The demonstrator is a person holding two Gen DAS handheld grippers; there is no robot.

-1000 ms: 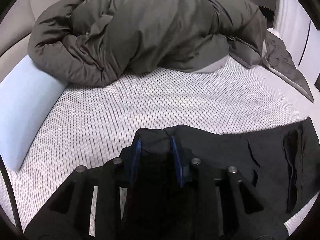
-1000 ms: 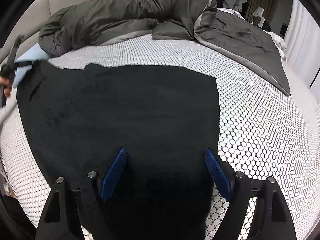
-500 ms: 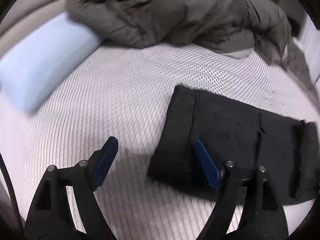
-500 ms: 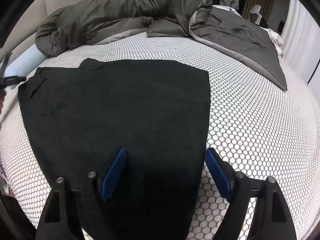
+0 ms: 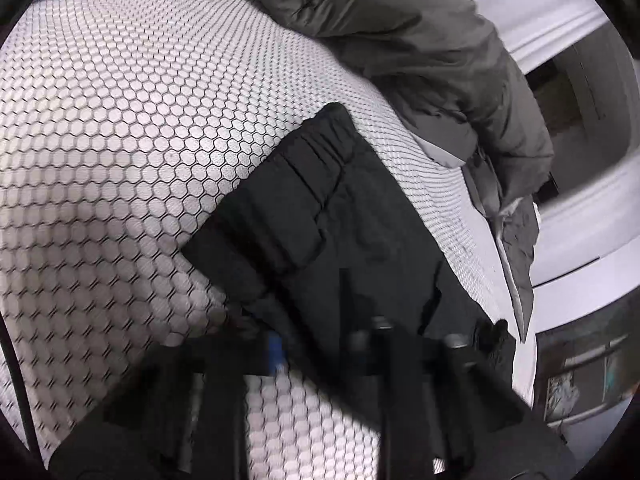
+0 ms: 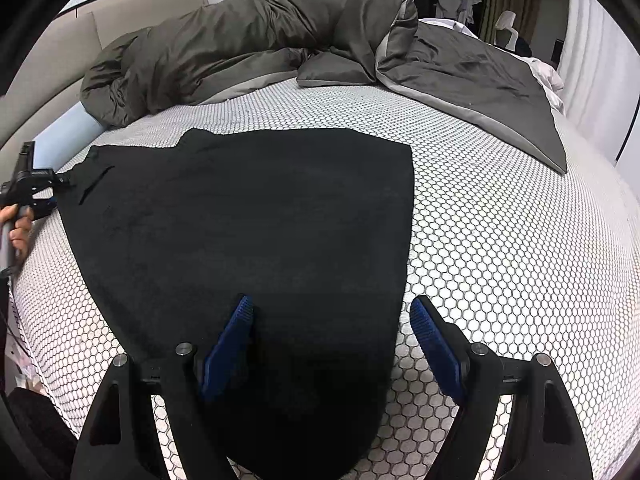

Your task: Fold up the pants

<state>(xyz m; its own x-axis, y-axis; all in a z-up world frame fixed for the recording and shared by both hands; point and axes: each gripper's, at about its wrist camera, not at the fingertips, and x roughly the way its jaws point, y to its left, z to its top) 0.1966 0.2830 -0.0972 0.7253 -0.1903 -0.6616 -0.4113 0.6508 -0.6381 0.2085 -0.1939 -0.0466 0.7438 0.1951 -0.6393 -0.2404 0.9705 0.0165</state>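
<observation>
The bed point(image 6: 500, 240) fills my view, its cover printed with a white honeycomb pattern. Along the far side lies a bunched grey duvet point(image 6: 248, 48), spilling flat toward the far right corner, and a pale blue pillow point(image 6: 68, 132) pokes out from under its left end.

The black pants point(image 6: 248, 220) are spread flat on the near half of the bed, running from the far left, where the waistband sits, down to the near edge under my right gripper. In my left wrist view the waistband end of the pants point(image 5: 328, 216) shows its gathered elastic and a pocket flap, lying slantwise on the honeycomb cover point(image 5: 120, 120).

My right gripper point(image 6: 332, 344) hangs over the near end of the pants with its blue-padded jaws standing wide apart; the cloth lies below the gap and the pads do not press on it. The right pad sits just past the pants' right edge, over bare cover.

My left gripper point(image 5: 316, 344) is at the left corner of the waistband end, blurred in its own view. Its jaws are closing, nearly together, with the black cloth's near edge between them. From the right wrist view the same gripper point(image 6: 60, 184) reaches in from the far left and meets the corner of the pants, with my hand point(image 6: 18, 228) on its handle.
</observation>
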